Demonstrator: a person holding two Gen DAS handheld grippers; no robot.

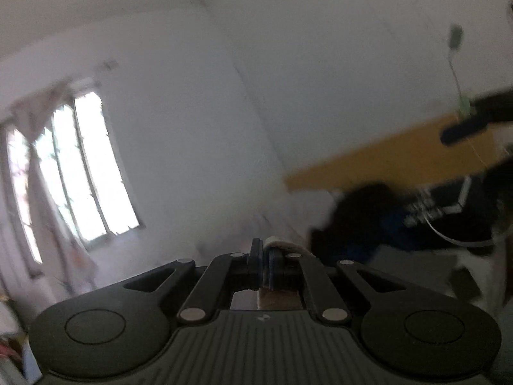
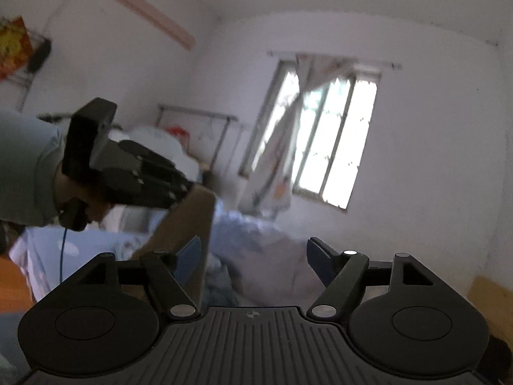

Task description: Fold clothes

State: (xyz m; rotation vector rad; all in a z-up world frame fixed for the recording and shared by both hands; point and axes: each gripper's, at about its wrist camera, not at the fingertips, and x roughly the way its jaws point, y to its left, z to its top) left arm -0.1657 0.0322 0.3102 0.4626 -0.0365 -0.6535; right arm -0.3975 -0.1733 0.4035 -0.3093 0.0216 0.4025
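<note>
Above rumpled bedding (image 2: 256, 250): left gripper (image 1: 265, 264) clenched on tan cloth (image 2: 189, 221); right gripper (image 2: 253, 256) released, empty. Risk: one-point hold lets cloth droop, twist, fold crooked.

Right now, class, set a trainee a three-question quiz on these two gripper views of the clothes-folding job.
1. True or false: the right gripper has its jaws apart.
2. What does the left gripper pinch: A a tan cloth, B a hanger, C nothing?
3. Which bright feature shows in both views?

Key: 1 true, nothing lies between its pads. 2 A, shut on the cloth's edge. 3 the window, with a pale curtain hanging across it.
</note>
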